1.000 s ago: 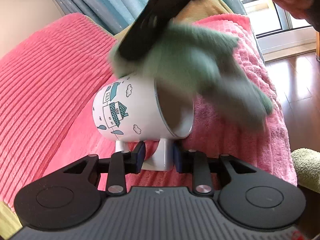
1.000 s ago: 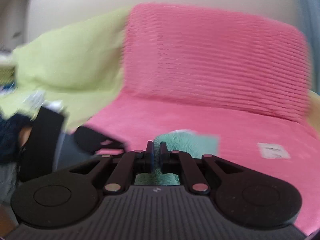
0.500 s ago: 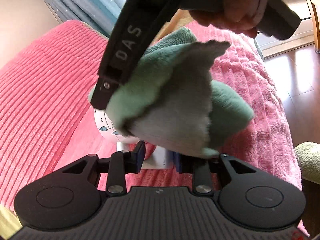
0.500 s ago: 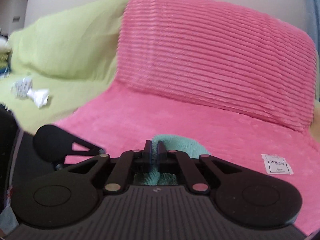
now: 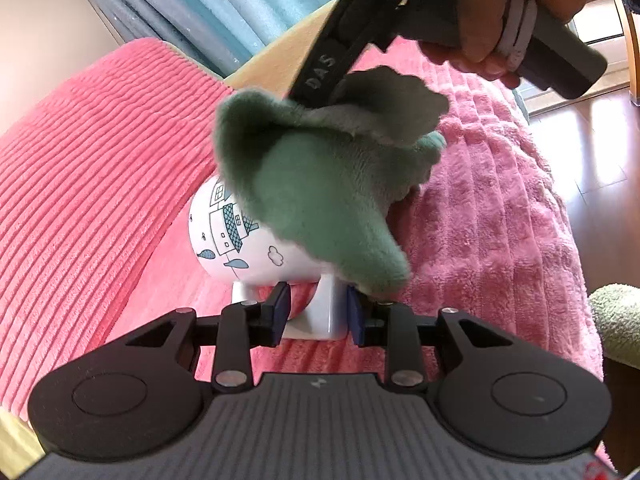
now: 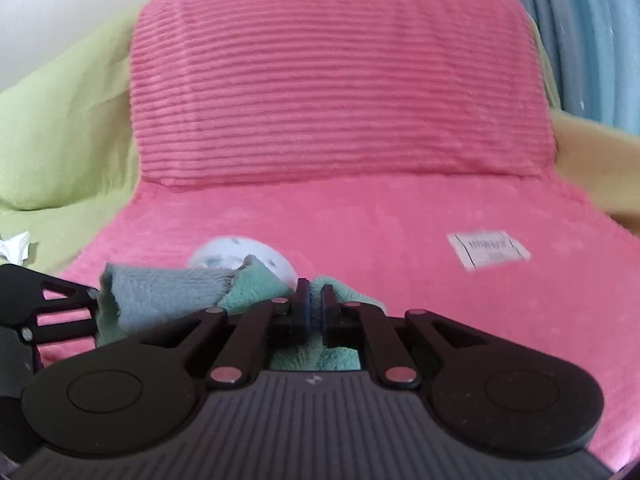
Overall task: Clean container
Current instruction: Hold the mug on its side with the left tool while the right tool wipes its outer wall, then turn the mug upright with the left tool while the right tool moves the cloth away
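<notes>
A white mug (image 5: 240, 240) printed with blue houses is held on its side above the pink sofa. My left gripper (image 5: 318, 314) is shut on the mug's handle (image 5: 324, 312). A green fleece cloth (image 5: 320, 184) covers the mug's mouth, so the opening is hidden. The right gripper comes down from the upper right in a hand (image 5: 500, 12) and grips the cloth. In the right wrist view my right gripper (image 6: 315, 306) is shut on the green cloth (image 6: 256, 284), with the mug (image 6: 244, 258) showing just beyond it.
A pink ribbed blanket (image 5: 80, 184) covers the sofa seat and back. A white label (image 6: 488, 250) lies on the pink seat. A green cover (image 6: 60, 140) drapes the sofa's left part, with crumpled white paper (image 6: 16, 246) on it. Blue curtains (image 5: 224, 4) and wooden floor (image 5: 600, 184) lie beyond.
The right gripper has carried the cloth down over the mug's mouth and shifted it around there. The mug stays gripped by its handle and has tilted slightly.
</notes>
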Motion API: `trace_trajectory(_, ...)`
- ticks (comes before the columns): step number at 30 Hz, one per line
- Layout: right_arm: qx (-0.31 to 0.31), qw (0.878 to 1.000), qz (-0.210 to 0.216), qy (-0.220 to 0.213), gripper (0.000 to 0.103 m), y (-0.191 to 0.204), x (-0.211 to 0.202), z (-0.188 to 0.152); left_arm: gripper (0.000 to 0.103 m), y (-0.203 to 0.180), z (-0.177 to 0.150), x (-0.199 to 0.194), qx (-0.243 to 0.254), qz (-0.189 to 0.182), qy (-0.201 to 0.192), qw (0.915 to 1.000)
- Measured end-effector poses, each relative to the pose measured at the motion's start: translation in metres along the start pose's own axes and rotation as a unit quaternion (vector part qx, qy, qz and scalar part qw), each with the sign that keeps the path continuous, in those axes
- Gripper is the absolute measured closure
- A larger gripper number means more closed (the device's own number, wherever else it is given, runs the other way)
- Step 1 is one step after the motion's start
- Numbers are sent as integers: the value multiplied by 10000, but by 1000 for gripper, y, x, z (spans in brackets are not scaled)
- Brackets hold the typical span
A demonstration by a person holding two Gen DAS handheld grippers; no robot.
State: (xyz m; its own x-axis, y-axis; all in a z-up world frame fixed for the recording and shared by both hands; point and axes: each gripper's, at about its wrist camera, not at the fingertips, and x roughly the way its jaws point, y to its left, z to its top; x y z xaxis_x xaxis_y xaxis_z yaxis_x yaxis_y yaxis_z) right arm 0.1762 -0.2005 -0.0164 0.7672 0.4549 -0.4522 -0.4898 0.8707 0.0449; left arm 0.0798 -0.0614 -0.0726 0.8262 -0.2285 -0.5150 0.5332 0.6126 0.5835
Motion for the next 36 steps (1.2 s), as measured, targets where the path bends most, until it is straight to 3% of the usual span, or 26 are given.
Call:
trace_trajectory(4, -717, 9892, -984, 816, 99, -9, 3, -15, 67, 12, 5, 4, -470, -211, 103, 9986)
trace_trajectory(9, -321, 9903, -1264, 471, 97, -24, -13, -13, 66, 35, 12, 8, -1171, -539, 281, 9913)
trace_trajectory(10, -286, 9910, -1239, 425, 94, -23, -14, -12, 66, 40, 12, 9, -1347, -623, 313, 9884)
trace_trajectory(11, -269, 9913, -1240, 336, 76, -20, -17, -9, 66, 45, 13, 9, -1501, -689, 325, 9857)
trace_trajectory(12, -275, 9921, -1210, 160, 65, -17, -22, -5, 66, 50, 14, 10, -1647, -745, 327, 9830)
trace_trajectory(14, -279, 9941, -951, -431, 66, -9, -40, 6, 66, 59, 15, 11, -1912, -851, 326, 9773)
trace_trajectory(17, -429, 9950, -85, -899, 66, 3, -61, 16, 66, 66, 7, 6, -2221, -992, 319, 9694)
trace_trajectory(18, -541, 9955, 122, -774, 66, 7, -59, 16, 66, 69, 4, 4, -2348, -1052, 314, 9658)
trace_trajectory(22, -1034, 9945, 133, 127, 68, 23, -26, 2, 66, 86, -3, 0, -2916, -1257, 261, 9479)
trace_trajectory(26, -645, 9971, 322, 238, 74, 22, -6, -3, 66, 105, -11, 2, -3460, -1381, 180, 9278)
trace_trajectory(30, -152, 9987, 481, 48, 86, 20, 11, 4, 61, 114, -13, 3, -3441, -1182, 110, 9314)
trace_trajectory(33, 108, 9987, 490, -53, 84, 22, 28, 13, 57, 119, -17, -1, -3454, -933, 131, 9337)
trace_trajectory(36, 594, 9959, 667, -136, 77, 22, 43, 25, 54, 128, -24, 3, -3586, -796, 225, 9298)
